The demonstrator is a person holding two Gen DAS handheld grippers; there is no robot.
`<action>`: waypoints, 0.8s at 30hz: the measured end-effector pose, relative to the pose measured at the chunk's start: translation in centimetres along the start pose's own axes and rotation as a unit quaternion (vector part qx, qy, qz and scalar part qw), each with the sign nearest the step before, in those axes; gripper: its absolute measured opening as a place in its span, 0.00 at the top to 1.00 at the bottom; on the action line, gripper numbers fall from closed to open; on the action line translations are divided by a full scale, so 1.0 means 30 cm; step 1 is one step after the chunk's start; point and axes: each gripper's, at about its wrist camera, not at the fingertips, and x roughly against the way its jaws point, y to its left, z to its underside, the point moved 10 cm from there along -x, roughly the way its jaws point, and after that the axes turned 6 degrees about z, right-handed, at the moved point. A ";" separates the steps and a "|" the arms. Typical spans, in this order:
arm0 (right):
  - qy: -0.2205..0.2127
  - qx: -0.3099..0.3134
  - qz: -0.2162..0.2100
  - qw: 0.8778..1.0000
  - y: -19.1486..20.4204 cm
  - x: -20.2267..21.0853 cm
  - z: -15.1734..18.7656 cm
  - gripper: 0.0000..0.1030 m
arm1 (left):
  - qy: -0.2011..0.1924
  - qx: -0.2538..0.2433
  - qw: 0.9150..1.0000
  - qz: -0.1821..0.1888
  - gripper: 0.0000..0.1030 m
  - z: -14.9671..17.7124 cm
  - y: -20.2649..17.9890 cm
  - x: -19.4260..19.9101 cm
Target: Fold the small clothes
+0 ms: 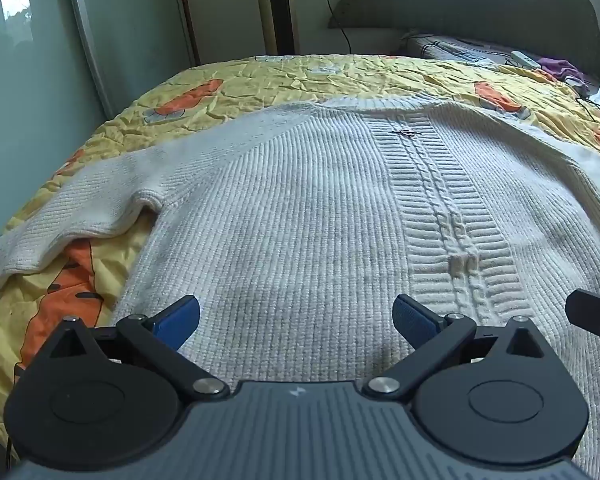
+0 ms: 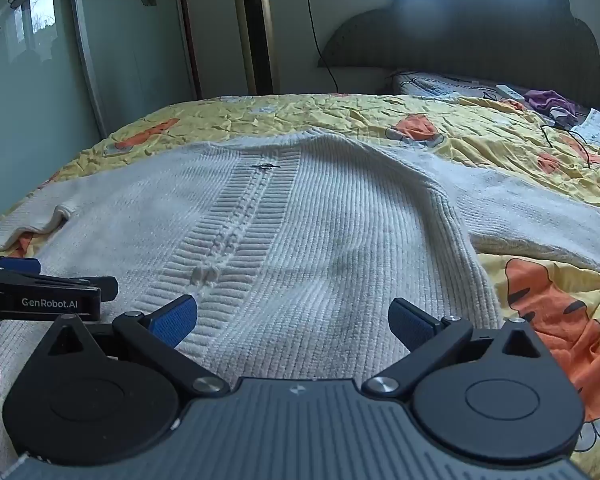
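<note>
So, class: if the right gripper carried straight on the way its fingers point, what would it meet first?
Probably the white knitted sweater. The right gripper is open and aimed low across it, just right of the cable-knit strip. Height above the knit is unclear, so exactly where it would touch is uncertain.

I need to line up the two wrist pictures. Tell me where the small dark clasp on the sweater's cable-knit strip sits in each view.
Left wrist view: the dark clasp sits right of centre, upper third, at the far end of the cable-knit strip on the white sweater.
Right wrist view: the clasp sits left of centre, at the far end of the strip.
Shared landmark: the dark scalloped headboard behind the bed.
</note>
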 end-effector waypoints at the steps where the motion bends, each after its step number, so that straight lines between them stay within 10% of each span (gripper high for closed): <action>1: 0.003 0.001 0.002 1.000 0.000 -0.001 0.001 0.00 | 0.000 0.000 1.000 0.000 0.00 0.000 -0.001 0.000; 24: 0.012 -0.011 0.013 1.000 -0.045 -0.031 0.035 0.00 | -0.005 -0.002 1.000 -0.001 0.00 0.006 0.000 0.005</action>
